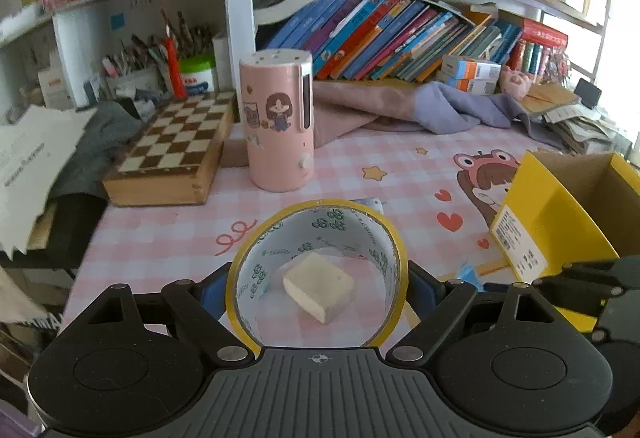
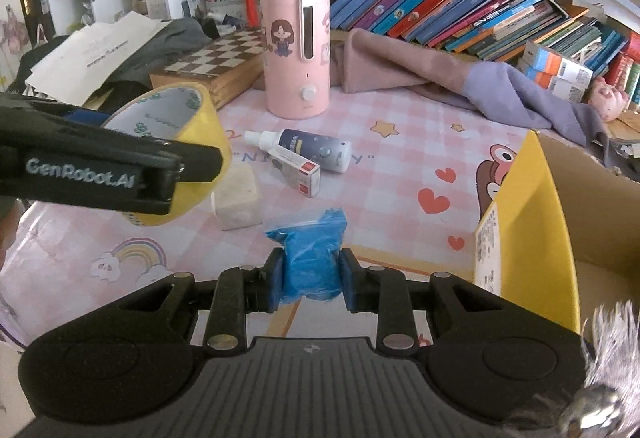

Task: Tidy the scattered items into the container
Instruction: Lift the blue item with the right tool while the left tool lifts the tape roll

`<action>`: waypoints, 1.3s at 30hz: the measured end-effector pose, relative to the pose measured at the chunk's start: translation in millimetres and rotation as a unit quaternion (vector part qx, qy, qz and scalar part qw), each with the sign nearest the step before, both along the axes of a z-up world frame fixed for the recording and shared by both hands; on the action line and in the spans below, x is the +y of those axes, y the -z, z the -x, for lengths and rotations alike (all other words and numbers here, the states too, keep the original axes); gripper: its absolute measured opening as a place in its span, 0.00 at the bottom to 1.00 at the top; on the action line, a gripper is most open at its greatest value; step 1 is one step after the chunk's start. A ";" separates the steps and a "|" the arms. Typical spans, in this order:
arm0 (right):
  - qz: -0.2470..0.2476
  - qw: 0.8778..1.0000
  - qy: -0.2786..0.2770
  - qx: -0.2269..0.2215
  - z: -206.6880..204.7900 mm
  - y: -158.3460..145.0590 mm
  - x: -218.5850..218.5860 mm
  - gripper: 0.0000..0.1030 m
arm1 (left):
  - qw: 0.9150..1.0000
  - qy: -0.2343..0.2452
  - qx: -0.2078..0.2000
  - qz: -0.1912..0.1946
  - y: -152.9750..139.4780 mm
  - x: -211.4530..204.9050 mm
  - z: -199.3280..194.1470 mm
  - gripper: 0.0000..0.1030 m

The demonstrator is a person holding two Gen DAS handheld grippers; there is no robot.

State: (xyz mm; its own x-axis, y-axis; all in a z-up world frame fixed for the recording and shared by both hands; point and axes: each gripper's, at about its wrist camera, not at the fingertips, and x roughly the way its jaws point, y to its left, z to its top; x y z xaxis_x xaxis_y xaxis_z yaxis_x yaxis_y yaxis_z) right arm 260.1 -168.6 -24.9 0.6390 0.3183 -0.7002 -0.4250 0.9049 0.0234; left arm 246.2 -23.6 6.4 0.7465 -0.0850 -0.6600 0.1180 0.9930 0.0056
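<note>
L wrist view: left tongs (image 1: 318, 288) clamp a tape roll (image 1: 320, 234) by its sides, yellow outside, white inside w/ green print. Seen thru its hole, a cream block (image 1: 319, 287) on the pink checked mat (image 1: 400, 174). Yellow box (image 1: 560, 210) off to the right, open.

R wrist view: right tongs (image 2: 311, 280) narrow, gripping a crinkled blue bag (image 2: 310, 254). Box just right of them; spray bottle (image 2: 316, 148) and small carton (image 2: 298, 170) ahead; tape roll left.

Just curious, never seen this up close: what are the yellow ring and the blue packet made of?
The yellow ring looks like glossy plastic packing tape on a printed card core. The blue packet seems thin, crinkly clear plastic film over something blue, contents unclear.
</note>
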 end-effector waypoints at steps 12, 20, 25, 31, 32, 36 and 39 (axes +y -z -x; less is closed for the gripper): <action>-0.009 1.000 0.009 -0.016 46.8 -14.6 -7.2 0.26 | 1.000 -0.003 -0.019 0.012 -17.2 3.1 58.3 0.85; -0.013 0.999 0.017 -0.028 83.2 -25.0 -11.3 0.26 | 0.999 -0.005 -0.025 0.026 -26.4 5.1 103.4 0.85; -0.016 0.999 0.019 -0.034 112.9 -31.9 -16.0 0.26 | 0.999 -0.003 -0.025 0.032 -29.3 5.3 134.0 0.85; -0.022 0.998 0.030 -0.045 145.5 -37.0 -22.6 0.26 | 0.999 -0.002 -0.031 0.037 -31.2 2.9 166.8 0.85; -0.022 0.998 0.031 -0.045 150.8 -37.2 -23.7 0.26 | 0.999 -0.001 -0.032 0.038 -31.2 2.0 171.8 0.85; -0.023 0.998 0.038 -0.048 173.9 -36.1 -29.0 0.26 | 0.999 0.005 -0.035 0.041 -29.8 -2.1 192.1 0.85; -0.022 0.998 0.043 -0.045 190.8 -33.7 -33.6 0.26 | 0.998 0.012 -0.033 0.044 -27.7 -6.2 206.6 0.85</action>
